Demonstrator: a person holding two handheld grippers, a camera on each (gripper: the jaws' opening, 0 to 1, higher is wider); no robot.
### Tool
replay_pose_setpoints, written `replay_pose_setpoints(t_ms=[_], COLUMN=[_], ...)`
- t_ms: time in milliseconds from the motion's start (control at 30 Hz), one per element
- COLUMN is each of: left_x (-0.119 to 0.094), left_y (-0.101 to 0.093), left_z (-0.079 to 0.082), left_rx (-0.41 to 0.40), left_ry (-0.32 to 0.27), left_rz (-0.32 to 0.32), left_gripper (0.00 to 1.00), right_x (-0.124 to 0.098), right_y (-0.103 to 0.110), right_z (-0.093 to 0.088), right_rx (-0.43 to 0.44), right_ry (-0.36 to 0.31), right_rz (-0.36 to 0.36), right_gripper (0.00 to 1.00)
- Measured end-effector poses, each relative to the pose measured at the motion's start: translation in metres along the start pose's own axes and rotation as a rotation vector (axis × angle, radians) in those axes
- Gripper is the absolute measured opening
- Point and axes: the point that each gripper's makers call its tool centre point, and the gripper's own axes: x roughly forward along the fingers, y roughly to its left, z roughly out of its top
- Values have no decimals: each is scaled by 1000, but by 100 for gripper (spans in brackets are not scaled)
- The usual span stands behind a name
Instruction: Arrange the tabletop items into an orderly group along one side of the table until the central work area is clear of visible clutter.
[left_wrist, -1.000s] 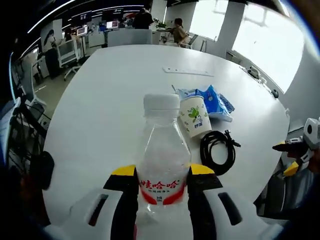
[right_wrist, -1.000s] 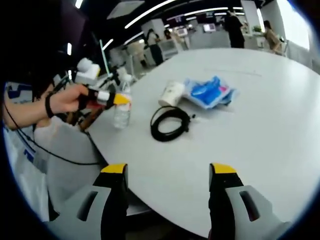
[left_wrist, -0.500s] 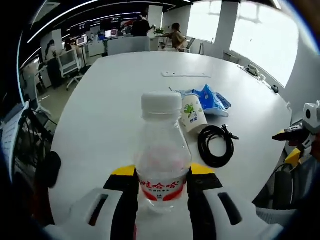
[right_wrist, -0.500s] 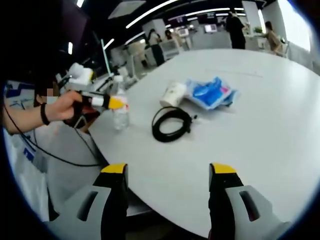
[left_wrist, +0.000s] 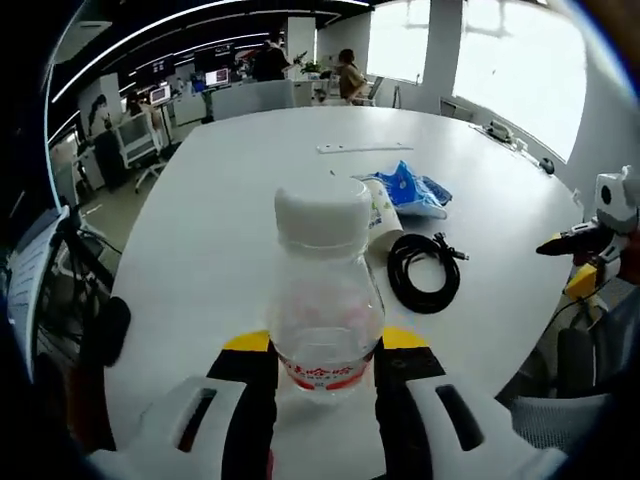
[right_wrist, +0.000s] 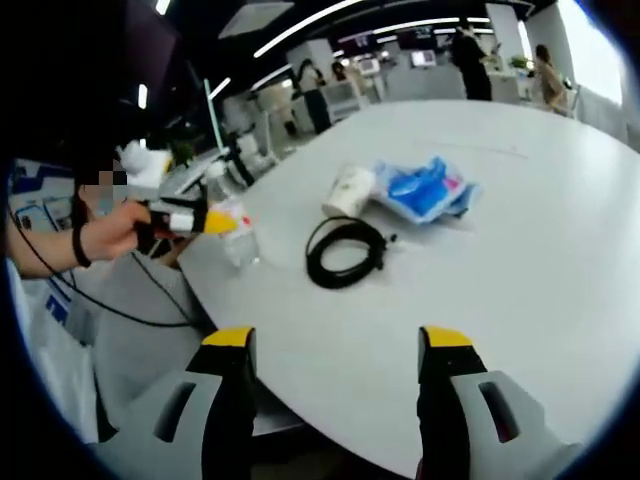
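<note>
Clear bottle (left_wrist: 325, 300) upright, cap up | clamped in left hand-held gripper (left_wrist: 325, 362)

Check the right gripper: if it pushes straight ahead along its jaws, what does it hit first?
Probably the coiled black cable. The right gripper is open and empty over the white table, and the cable lies ahead between its jaws, the paper cup beyond. Its height is unclear, so it might pass above.

A clear plastic water bottle (left_wrist: 325, 305) with a white cap stood upright; beyond lay a white paper cup (left_wrist: 381, 206), coiled black cable (left_wrist: 421, 274) and blue plastic packet (left_wrist: 414, 188).
</note>
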Motion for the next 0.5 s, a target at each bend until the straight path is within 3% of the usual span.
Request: replay_pose_setpoints(t_ms=[500], left_x=[-6], left_y=[-2], left_z=[-13], left_rx=[19], left_ry=[-5], left_rz=[26], left_gripper=[36], right_x=[2], right_y=[1], right_z=[-1], right_rx=[-5], right_ry=[3], right_rz=[8], right_gripper=[63])
